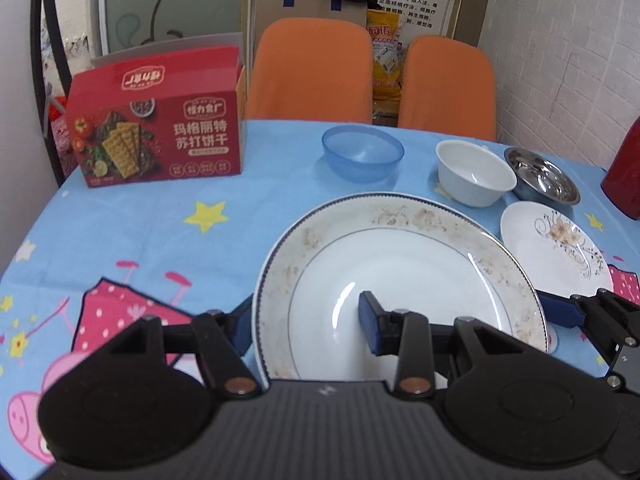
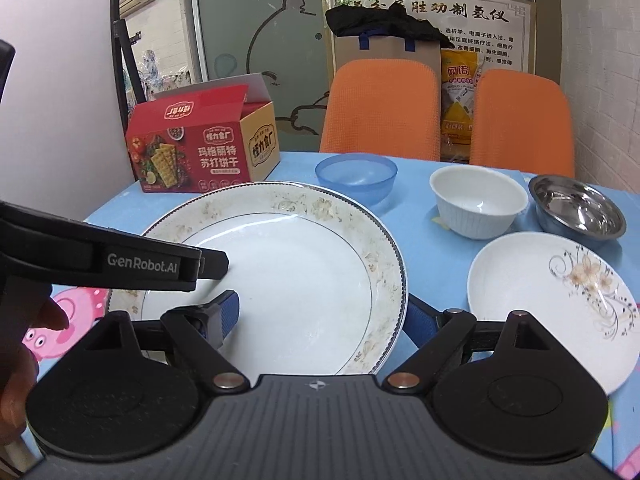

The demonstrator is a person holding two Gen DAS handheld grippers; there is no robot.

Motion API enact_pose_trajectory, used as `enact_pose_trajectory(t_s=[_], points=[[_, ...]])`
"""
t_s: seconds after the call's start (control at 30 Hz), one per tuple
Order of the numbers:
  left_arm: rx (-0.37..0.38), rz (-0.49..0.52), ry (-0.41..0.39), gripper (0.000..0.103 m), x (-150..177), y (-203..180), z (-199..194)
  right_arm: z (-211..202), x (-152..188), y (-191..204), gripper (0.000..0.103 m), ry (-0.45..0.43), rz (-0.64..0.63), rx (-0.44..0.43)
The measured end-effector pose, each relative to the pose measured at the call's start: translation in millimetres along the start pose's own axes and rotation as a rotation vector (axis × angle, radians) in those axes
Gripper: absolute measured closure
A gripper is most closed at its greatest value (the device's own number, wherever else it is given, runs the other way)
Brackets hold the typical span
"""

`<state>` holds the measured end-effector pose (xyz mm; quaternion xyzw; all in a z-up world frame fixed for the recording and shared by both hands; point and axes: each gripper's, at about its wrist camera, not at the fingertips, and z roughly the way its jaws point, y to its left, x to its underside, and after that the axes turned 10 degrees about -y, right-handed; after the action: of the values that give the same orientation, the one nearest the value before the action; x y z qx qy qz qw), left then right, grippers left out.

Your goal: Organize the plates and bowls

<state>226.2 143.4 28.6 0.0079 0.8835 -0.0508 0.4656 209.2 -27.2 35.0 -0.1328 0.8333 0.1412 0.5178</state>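
A large white plate (image 1: 400, 248) with a worn floral rim is held between both grippers above the blue tablecloth (image 1: 160, 232). My left gripper (image 1: 306, 320) is shut on its left rim, one pad on top and one outside the edge. My right gripper (image 2: 324, 316) is shut on the right rim of the same large plate (image 2: 300, 264). Behind it stand a blue plastic bowl (image 1: 362, 156), a white bowl (image 1: 474, 172) and a steel bowl (image 1: 542, 176). A small flowered plate (image 2: 552, 304) lies to the right.
An open red cracker box (image 1: 160, 128) stands at the table's back left. Two orange chairs (image 1: 312, 68) are pushed against the far edge. A red container (image 1: 624, 176) stands at the far right. A hand (image 2: 24, 340) shows at the left of the right wrist view.
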Motion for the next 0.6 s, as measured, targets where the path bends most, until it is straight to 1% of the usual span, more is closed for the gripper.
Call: enact_pose_trajectory(t_s=[0.13,0.27,0.37,0.53,0.6], points=[[-0.003,-0.018,0.028,0.065,31,1,-19,-22,21,8,0.000,0.019,0.027,-0.005],[-0.023,-0.033,0.038,0.065,52,4,-30,-34,37,18,0.000,0.041,0.018,-0.016],[-0.028,-0.044,0.036,0.065,60,7,-33,-33,45,22,0.000,0.053,0.015,-0.031],[-0.008,-0.053,0.046,0.065,64,10,-27,-36,49,21,0.000,0.037,0.012,-0.030],[-0.014,-0.042,0.031,0.065,66,9,-27,-36,52,20,0.000,0.038,0.012,-0.031]])
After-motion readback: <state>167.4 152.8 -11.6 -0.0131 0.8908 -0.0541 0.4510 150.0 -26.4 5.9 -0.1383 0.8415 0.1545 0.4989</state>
